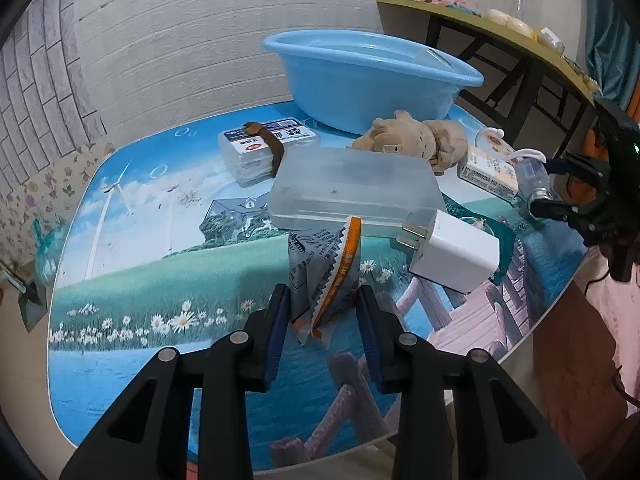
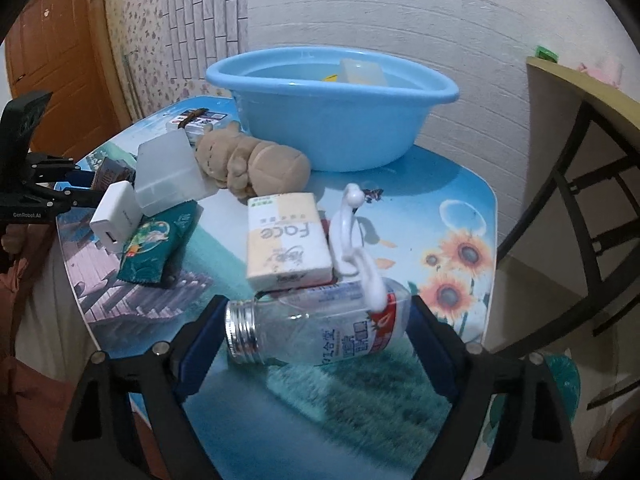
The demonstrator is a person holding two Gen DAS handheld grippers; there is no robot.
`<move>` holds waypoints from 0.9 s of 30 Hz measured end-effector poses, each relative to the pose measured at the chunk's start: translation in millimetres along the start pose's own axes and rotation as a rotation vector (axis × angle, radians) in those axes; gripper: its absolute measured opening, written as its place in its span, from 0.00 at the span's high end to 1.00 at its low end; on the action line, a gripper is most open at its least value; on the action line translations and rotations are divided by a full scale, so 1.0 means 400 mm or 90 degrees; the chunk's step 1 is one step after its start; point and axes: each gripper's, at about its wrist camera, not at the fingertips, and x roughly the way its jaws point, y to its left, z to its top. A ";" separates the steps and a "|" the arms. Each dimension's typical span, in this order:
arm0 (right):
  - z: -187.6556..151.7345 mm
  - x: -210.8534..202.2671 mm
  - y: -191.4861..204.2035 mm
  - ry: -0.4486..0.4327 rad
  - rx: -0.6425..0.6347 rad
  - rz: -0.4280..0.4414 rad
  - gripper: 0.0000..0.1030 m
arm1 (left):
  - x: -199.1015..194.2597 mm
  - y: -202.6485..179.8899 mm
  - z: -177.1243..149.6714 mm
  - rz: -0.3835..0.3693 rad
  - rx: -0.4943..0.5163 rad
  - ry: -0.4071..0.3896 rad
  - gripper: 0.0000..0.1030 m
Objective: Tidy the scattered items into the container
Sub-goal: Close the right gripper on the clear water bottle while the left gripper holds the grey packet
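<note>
Left tongs (image 1: 324, 304) pinching a crumpled sachet (image 1: 326, 276); right tongs (image 2: 316, 330) wide around a bottle (image 2: 320, 326) (on its side).

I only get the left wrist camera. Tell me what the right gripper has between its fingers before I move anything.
Observer: The right gripper straddles a clear bottle lying on its side, lengthways between the fingers. I cannot tell whether it is clamped.
Operator: Describe its mouth.
Observer: There is no cap. The silver threaded neck points toward the gripper's left finger.
Operator: Now check inside the basin.
Observer: The blue basin holds a translucent white box near its back wall, with a bit of something yellow beside it.
</note>
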 end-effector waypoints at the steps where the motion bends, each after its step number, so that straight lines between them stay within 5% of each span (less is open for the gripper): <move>1: -0.002 -0.008 0.009 -0.005 0.008 -0.007 0.15 | -0.003 0.003 -0.003 -0.001 -0.002 -0.002 0.68; 6: -0.009 -0.032 0.074 0.021 0.063 -0.096 0.15 | -0.024 0.023 -0.022 0.007 -0.020 -0.007 0.68; 17: 0.015 -0.053 0.137 0.007 0.262 -0.179 0.15 | -0.051 0.081 -0.044 0.056 -0.075 -0.015 0.68; 27: 0.005 -0.032 0.169 0.016 0.208 -0.200 0.14 | -0.037 0.079 -0.052 0.064 -0.074 -0.011 0.65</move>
